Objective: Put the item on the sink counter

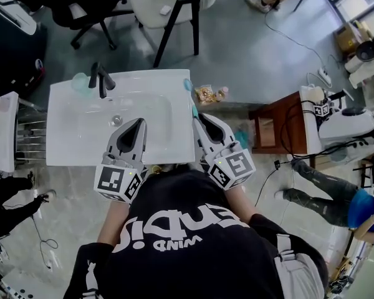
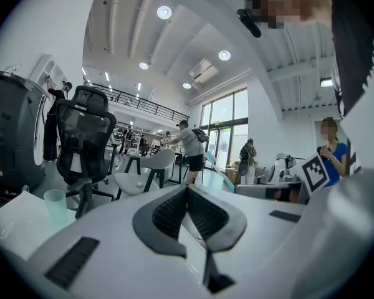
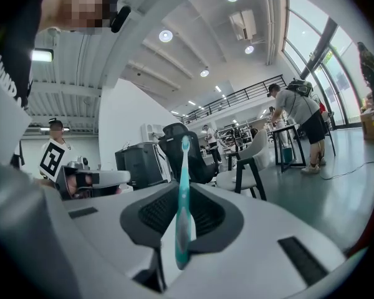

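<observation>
A teal toothbrush (image 1: 191, 101) (image 3: 182, 210) stands upright between the pads of my right gripper (image 1: 201, 118) (image 3: 181, 189), which is shut on its handle. The brush head points away from me, over the right edge of the white sink counter (image 1: 168, 83). My left gripper (image 1: 139, 124) (image 2: 187, 189) hovers over the front of the basin with its pads together and nothing between them. A black faucet (image 1: 101, 78) and a pale green cup (image 1: 81, 83) (image 2: 55, 205) stand at the counter's back left.
Beyond the counter stand a white chair (image 1: 168, 5) and a black office chair (image 1: 87, 5). A snack bag (image 1: 207, 94) lies just past the counter's right rear corner. A wooden cabinet (image 1: 277, 123) with equipment stands to the right, a person (image 1: 336, 192) beside it.
</observation>
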`<action>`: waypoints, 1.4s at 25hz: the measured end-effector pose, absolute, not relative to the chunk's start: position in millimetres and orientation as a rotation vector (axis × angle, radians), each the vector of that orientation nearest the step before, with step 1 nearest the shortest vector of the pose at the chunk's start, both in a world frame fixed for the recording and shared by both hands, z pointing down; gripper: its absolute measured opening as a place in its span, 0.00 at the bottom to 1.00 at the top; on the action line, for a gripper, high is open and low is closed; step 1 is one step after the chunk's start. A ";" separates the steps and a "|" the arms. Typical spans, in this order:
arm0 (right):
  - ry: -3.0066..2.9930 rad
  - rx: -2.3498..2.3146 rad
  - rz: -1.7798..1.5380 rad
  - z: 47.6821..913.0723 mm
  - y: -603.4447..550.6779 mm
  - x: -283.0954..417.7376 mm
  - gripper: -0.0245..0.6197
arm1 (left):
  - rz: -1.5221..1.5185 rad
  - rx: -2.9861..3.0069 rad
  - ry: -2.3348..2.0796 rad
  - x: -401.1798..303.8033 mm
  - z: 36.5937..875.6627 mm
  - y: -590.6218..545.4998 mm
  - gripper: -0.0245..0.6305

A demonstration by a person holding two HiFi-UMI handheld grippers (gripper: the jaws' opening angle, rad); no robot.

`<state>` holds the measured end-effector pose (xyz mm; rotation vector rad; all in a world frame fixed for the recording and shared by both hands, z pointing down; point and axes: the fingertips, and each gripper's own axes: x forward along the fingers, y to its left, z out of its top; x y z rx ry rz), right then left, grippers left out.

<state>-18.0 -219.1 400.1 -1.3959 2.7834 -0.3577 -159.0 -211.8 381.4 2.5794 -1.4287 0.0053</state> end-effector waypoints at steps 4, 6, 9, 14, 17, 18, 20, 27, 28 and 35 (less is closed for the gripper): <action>2.787 -1.388 -0.353 400.1 -221.4 -20.1 0.14 | 0.015 2.580 -1.420 -157.3 384.1 -212.8 0.07; 2.794 -1.386 -0.351 400.8 -221.2 -19.6 0.14 | 0.016 2.579 -1.425 -156.6 384.0 -212.8 0.07; 2.801 -1.388 -0.363 405.2 -221.5 -18.0 0.14 | 0.014 2.573 -1.430 -154.8 384.4 -212.7 0.07; 2.817 -1.390 -0.371 414.0 -226.4 -16.7 0.14 | 0.021 2.565 -1.424 -150.7 387.0 -211.8 0.07; 2.835 -1.399 -0.374 423.4 -230.2 -15.8 0.14 | 0.023 2.563 -1.424 -149.0 388.4 -211.6 0.07; 2.843 -1.404 -0.375 427.4 -231.2 -15.8 0.14 | 0.022 2.563 -1.424 -148.4 388.7 -211.4 0.07; 2.863 -1.417 -0.382 437.6 -232.4 -15.9 0.14 | 0.022 2.563 -1.421 -147.0 389.0 -210.0 0.07; 2.946 -1.480 -0.450 488.1 -240.4 -13.3 0.14 | 0.022 2.564 -1.412 -142.5 388.9 -207.7 0.07; 2.961 -1.485 -0.461 495.3 -241.0 -14.0 0.14 | 0.024 2.562 -1.412 -142.7 389.3 -207.2 0.07; 3.022 -1.543 -0.569 547.9 -244.8 -14.9 0.14 | 0.036 2.564 -1.408 -142.1 390.8 -205.4 0.07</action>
